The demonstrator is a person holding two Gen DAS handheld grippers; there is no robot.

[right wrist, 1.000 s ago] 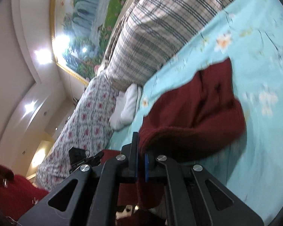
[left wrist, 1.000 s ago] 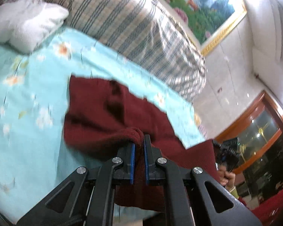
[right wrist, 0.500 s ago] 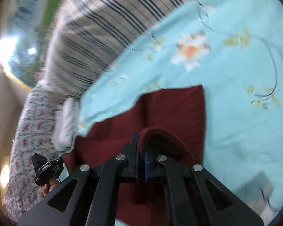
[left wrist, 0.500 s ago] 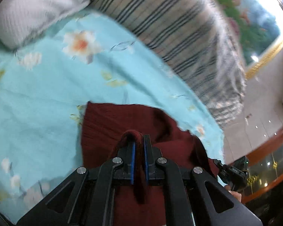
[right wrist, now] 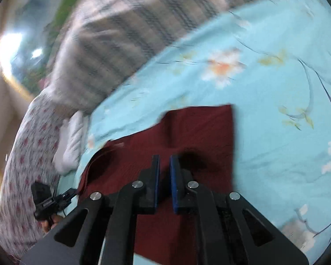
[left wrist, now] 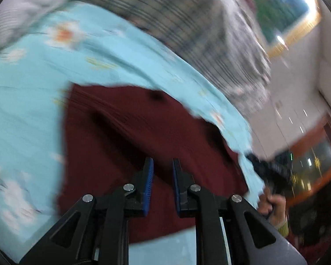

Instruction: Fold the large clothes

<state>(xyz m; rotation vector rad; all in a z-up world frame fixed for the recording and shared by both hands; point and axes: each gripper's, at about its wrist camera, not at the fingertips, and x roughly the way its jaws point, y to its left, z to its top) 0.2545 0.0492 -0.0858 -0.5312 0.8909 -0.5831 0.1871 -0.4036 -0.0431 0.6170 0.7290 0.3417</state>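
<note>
A dark red knitted garment (left wrist: 125,137) lies folded and flat on the light blue flowered bedsheet (left wrist: 26,101). It also shows in the right wrist view (right wrist: 200,132). My left gripper (left wrist: 162,165) is open and empty, just above the garment's near part. My right gripper (right wrist: 164,163) is open a little and empty, above the garment's near edge. The other gripper (right wrist: 48,201) shows at the lower left in the right wrist view, and at the right (left wrist: 269,172) in the left wrist view.
A large plaid cushion (left wrist: 187,11) lies along the far side of the bed. A white pillow (left wrist: 17,6) is at the far left, seen also in the right wrist view (right wrist: 72,141). A floral quilt (right wrist: 22,154) lies at the left. A framed painting (left wrist: 282,4) hangs on the wall.
Both grippers have let go of the red garment and opened. The garment's lifted edge now lies flat on the bed. Both grippers have drawn back slightly.
</note>
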